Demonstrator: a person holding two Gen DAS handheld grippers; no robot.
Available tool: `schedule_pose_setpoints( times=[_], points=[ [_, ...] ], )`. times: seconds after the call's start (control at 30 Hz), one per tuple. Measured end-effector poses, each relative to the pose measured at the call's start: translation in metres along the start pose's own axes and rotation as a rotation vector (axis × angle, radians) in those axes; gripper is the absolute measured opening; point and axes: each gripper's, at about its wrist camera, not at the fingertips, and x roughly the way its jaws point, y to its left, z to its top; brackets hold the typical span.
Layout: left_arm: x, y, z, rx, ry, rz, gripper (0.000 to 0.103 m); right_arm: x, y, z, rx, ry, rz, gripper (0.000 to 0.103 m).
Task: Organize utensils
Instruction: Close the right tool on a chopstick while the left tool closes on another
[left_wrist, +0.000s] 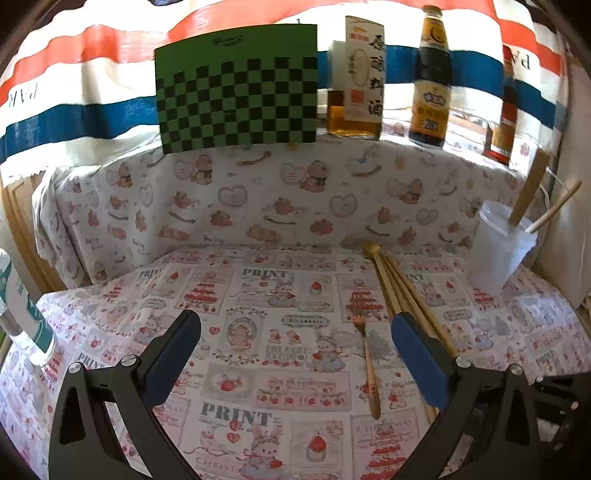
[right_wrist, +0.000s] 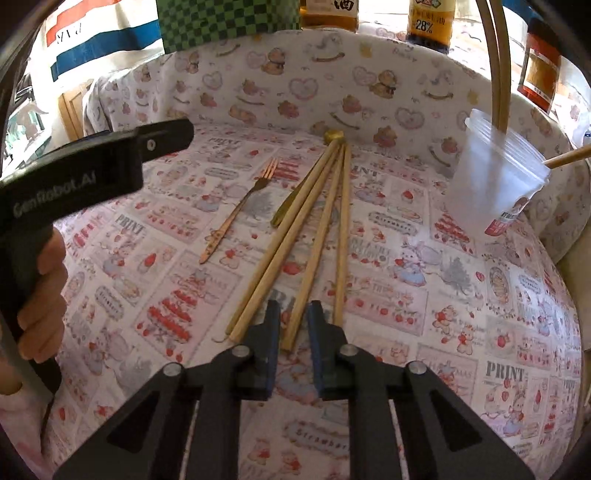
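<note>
Several wooden chopsticks lie fanned out on the patterned cloth, over a gold utensil. A copper fork lies to their left. My right gripper points down at the near end of one chopstick. Its jaws are narrow, with slim gaps between the pads and the stick. A translucent cup at the right holds chopsticks. My left gripper hovers open and empty, with the fork between its fingers and the chopsticks by its right finger. A hand holds its body.
A cloth-covered wall rises behind the surface. On the ledge above it stand a green checkered board and sauce bottles. A bottle stands at the left edge. The cup is in the right corner.
</note>
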Motion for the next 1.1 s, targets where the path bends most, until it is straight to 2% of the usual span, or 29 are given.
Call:
schedule_pose_setpoints(
  times=[0.13, 0.3, 0.33, 0.4, 0.47, 0.7, 0.77, 0.83, 0.9, 1.0, 1.03, 1.07, 1.1],
  points=[
    [0.006, -0.002, -0.002, 0.013, 0.015, 0.014, 0.102, 0.001, -0.006, 0.001, 0.016, -0.009, -0.029, 0.014],
    [0.013, 0.003, -0.004, -0.033, 0.066, -0.022, 0.102, 0.001, -0.003, 0.0, -0.008, -0.023, -0.056, 0.013],
    [0.013, 0.004, -0.004, -0.042, 0.066, -0.02, 0.102, 0.002, -0.002, -0.001, -0.014, -0.025, -0.063, 0.008],
    [0.012, 0.006, -0.004, -0.045, 0.061, 0.003, 0.102, 0.001, -0.003, -0.001, -0.001, -0.03, -0.093, 0.008],
    [0.011, 0.005, -0.004, -0.039, 0.063, 0.022, 0.102, -0.003, -0.012, 0.001, 0.05, -0.05, -0.074, 0.008],
    [0.007, -0.009, -0.007, 0.025, 0.049, 0.009, 0.102, -0.043, -0.048, 0.009, 0.194, -0.208, -0.03, 0.007],
    [0.007, -0.01, -0.007, 0.026, 0.05, 0.025, 0.101, -0.052, -0.055, 0.009, 0.212, -0.245, -0.029, 0.007],
    [0.004, -0.007, -0.006, -0.002, 0.048, 0.02, 0.097, -0.055, -0.057, 0.011, 0.222, -0.25, -0.04, 0.007],
    [0.005, -0.004, -0.004, -0.021, 0.074, -0.028, 0.094, -0.052, -0.058, 0.012, 0.224, -0.216, -0.047, 0.007],
    [0.012, -0.003, -0.005, -0.022, 0.133, -0.09, 0.077, -0.045, -0.058, 0.013, 0.23, -0.194, -0.046, 0.007],
    [0.013, -0.004, -0.004, -0.003, 0.146, -0.147, 0.068, -0.046, -0.059, 0.013, 0.235, -0.201, -0.046, 0.007],
    [0.011, -0.006, -0.004, 0.023, 0.138, -0.193, 0.061, -0.046, -0.059, 0.012, 0.232, -0.208, -0.043, 0.007],
    [0.008, -0.008, -0.003, 0.036, 0.12, -0.191, 0.058, -0.049, -0.06, 0.011, 0.236, -0.223, -0.039, 0.007]
  ],
)
